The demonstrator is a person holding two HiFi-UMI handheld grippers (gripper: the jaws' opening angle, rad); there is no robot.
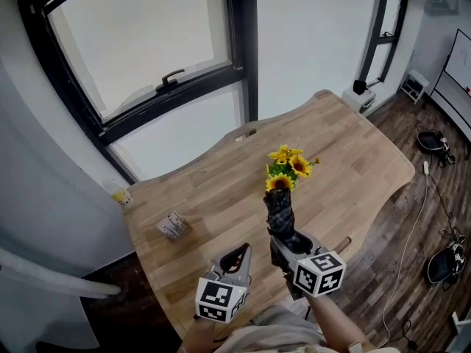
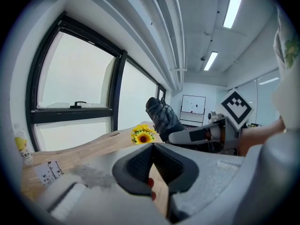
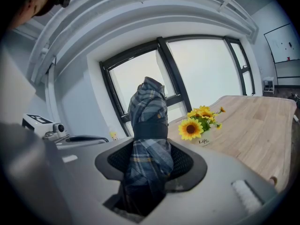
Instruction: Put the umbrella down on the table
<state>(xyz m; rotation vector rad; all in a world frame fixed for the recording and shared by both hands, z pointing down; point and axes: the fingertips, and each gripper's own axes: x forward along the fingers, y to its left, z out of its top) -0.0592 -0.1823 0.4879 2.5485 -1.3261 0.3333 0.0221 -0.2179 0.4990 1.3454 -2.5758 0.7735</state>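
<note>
Protruding ahead of the jaws, the folded umbrella (image 3: 148, 114) is clamped by the right gripper (image 3: 150, 159); the left gripper (image 2: 153, 157) is closed, empty, alongside.

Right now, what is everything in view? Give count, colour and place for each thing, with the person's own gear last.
table: one, light wood, below the window
window: black frame, behind the table
sunflowers: one bunch, yellow, mid-table
small carton: one, white with print, left part of the table
small bottle: one, yellow, at the table's left corner
umbrella: one, folded, dark plaid, in the right gripper
left hand-held gripper: grey, jaws together, empty
right hand-held gripper: grey, shut on the umbrella
</note>
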